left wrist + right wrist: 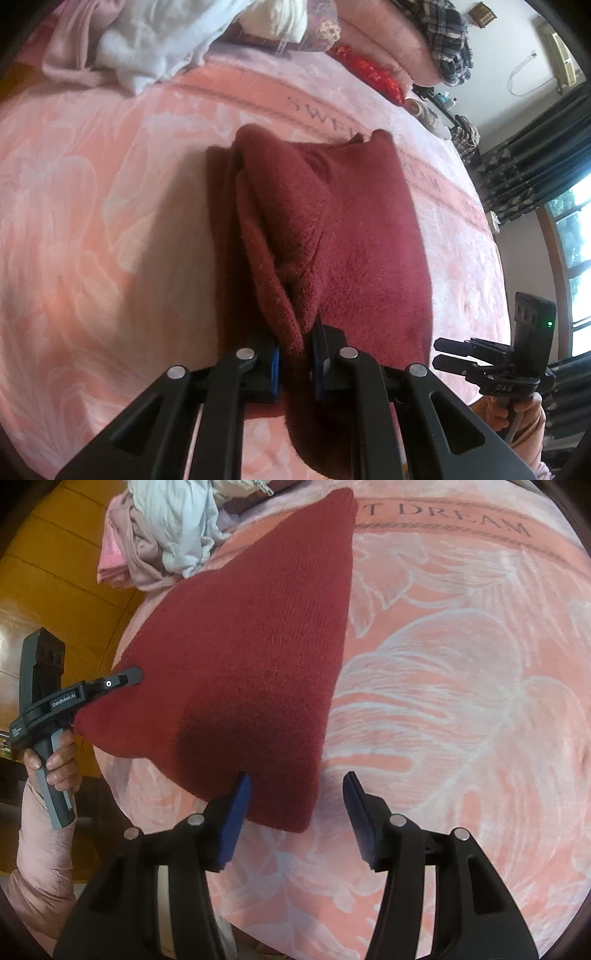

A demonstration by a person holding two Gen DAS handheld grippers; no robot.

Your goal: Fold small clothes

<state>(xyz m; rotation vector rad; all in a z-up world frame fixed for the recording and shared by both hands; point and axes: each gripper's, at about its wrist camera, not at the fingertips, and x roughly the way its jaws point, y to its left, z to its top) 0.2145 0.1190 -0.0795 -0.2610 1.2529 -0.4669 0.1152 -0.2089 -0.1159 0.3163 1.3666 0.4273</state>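
Pink floral blanket (461, 701) covers the bed. Dark red knit garment (251, 646) lies folded on it, one edge lifted. Pale clothes heap (147, 48) beyond. Left gripper (295, 365) pinches the garment's raised edge between blue pads. Right gripper (297, 812) fingers spread, holding nothing, just above the garment's near corner.
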